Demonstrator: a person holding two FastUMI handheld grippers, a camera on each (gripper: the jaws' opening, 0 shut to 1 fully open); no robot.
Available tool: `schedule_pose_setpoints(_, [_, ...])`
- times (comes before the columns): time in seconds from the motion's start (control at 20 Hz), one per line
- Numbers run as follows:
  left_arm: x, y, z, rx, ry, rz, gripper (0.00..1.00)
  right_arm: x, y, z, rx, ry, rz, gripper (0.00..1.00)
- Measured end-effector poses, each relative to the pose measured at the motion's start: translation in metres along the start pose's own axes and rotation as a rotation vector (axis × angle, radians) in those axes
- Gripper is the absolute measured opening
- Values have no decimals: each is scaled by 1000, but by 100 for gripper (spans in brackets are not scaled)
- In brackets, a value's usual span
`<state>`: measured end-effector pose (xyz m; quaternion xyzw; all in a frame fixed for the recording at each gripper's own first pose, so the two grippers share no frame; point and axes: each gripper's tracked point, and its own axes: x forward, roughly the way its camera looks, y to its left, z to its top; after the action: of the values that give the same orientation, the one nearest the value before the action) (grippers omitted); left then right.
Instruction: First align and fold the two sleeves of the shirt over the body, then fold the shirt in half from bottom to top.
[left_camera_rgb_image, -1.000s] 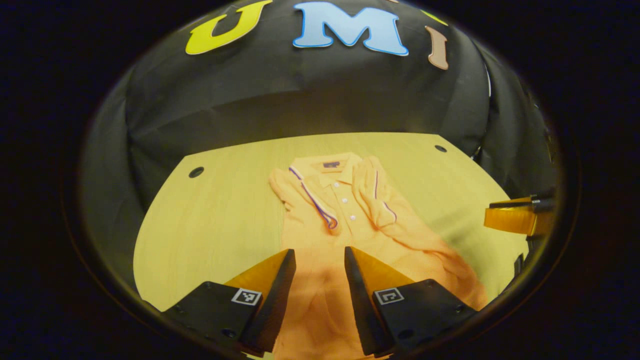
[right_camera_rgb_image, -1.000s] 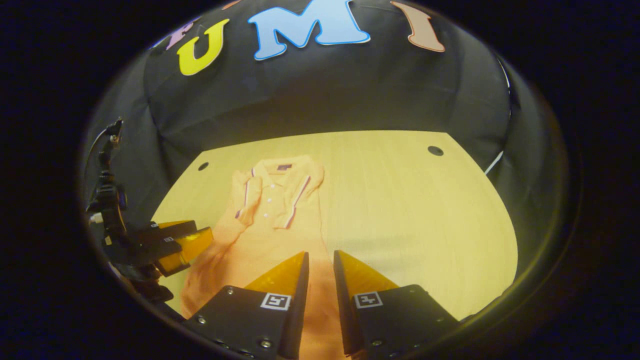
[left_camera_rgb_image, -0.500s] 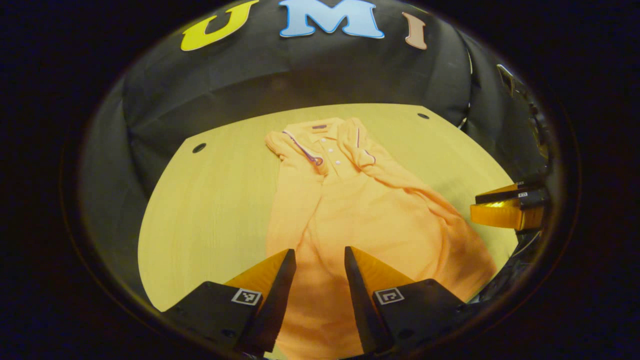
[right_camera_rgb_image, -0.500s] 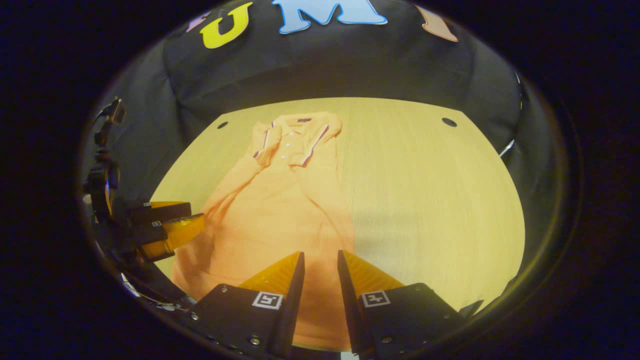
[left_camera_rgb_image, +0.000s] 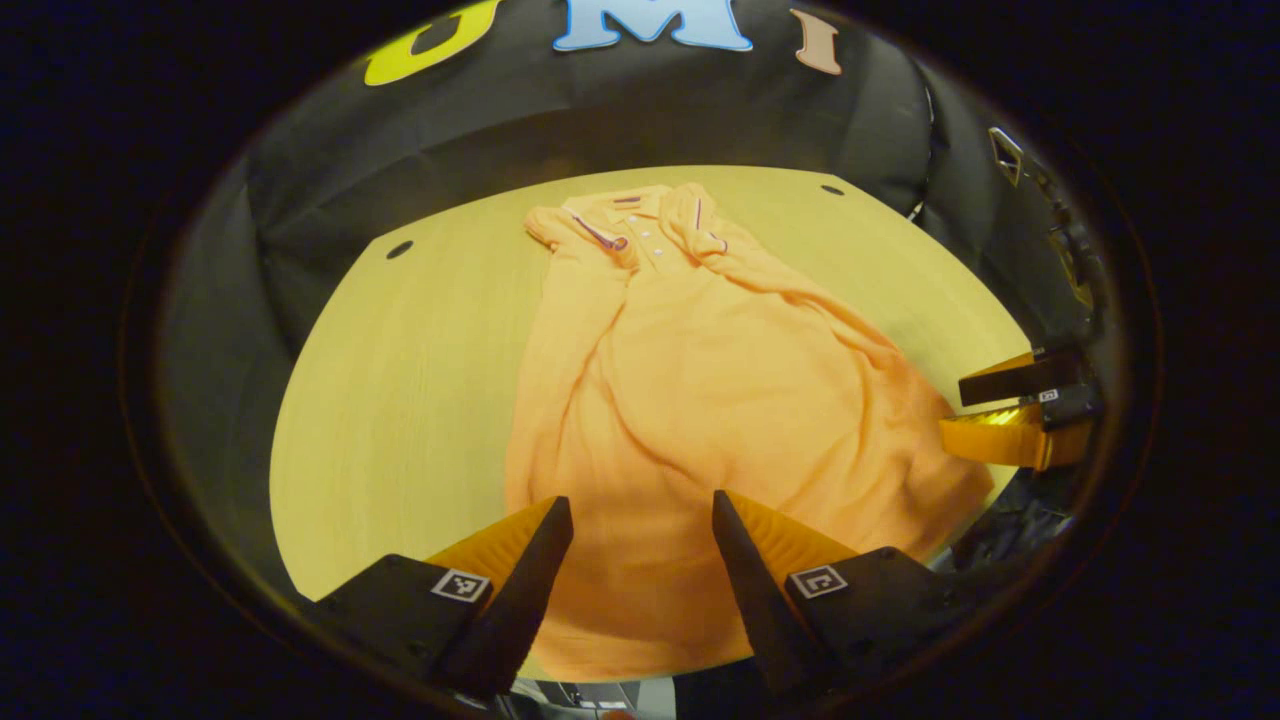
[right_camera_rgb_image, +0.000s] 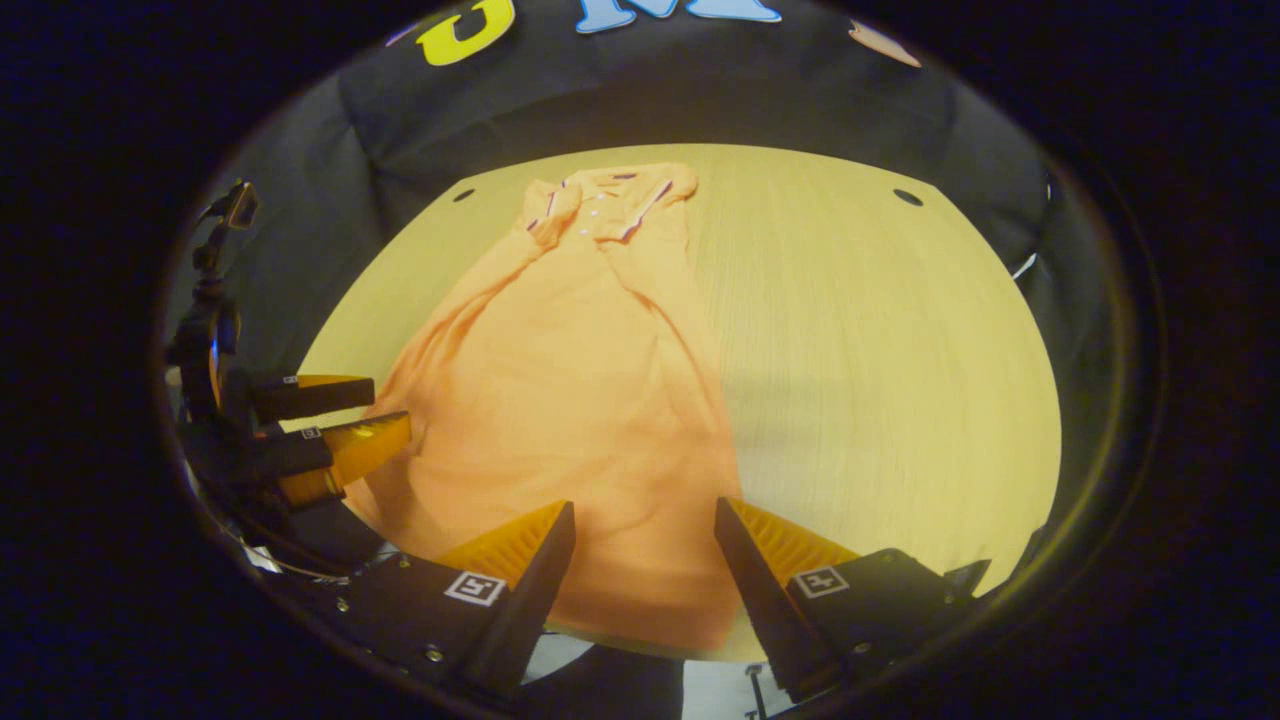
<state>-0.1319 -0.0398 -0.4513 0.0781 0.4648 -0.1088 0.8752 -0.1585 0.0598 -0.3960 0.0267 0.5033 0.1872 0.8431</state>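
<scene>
Orange polo shirt (left_camera_rgb_image: 700, 400), 1 pc, lies flat on light wood table (left_camera_rgb_image: 400, 380). Collar end at 12 o'clock of the table, hem at 6 o'clock, reaching the near edge. Both sleeves (left_camera_rgb_image: 575, 330) folded over the body, running lengthwise; cloth is rumpled w/ soft creases across the middle. Collar (left_camera_rgb_image: 640, 215) has dark piping and a small button placket. In right gripper view the shirt (right_camera_rgb_image: 570, 400) sits at approx. 9–12 o'clock of the table (right_camera_rgb_image: 880, 380), collar (right_camera_rgb_image: 610, 195) at 12 o'clock.

Left gripper (left_camera_rgb_image: 640, 520): jaws spread wide, nothing between them; fingertips hover over the hem area at 6 o'clock. Contact w/ cloth can't be told from this angle, prob. just above it. Same gripper (right_camera_rgb_image: 340, 420) appears in right gripper view at 9 o'clock, beside the shirt's edge, jaws parted.

Right gripper (right_camera_rgb_image: 640, 525): jaws spread wide, holding nothing; fingertips over the hem's right part at 6 o'clock. Same gripper (left_camera_rgb_image: 1010, 410) appears in left gripper view at 3 o'clock, just beside the shirt's lower corner, jaws apart.

Table has small dark round holes (left_camera_rgb_image: 399, 249) near far corners.
</scene>
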Motion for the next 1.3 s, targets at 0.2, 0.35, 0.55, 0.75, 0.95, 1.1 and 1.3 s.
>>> schedule_pose_setpoints(0.2, [2,-3,-26,-1,43,10,98,1,-8,-18,5,38,-30,97])
schedule_pose_setpoints(0.35, [10,-5,-42,12,75,21,100,6,-11,-28,-11,72,-40,99])
schedule_pose_setpoints(0.55, [11,-7,-40,-40,66,19,98,15,-12,-46,-33,125,-44,99])
schedule_pose_setpoints(0.75, [13,-10,-39,-75,62,27,100,18,-13,-45,-79,128,-72,99])
schedule_pose_setpoints(0.95, [12,-14,-41,-80,52,31,100,20,-9,-48,-146,141,-94,93])
schedule_pose_setpoints(1.1, [13,-16,-39,-70,36,27,95,20,-16,-45,-109,119,-105,90])
schedule_pose_setpoints(1.3, [14,-39,-35,-25,1,-35,41,22,-17,-39,-27,68,-88,29])
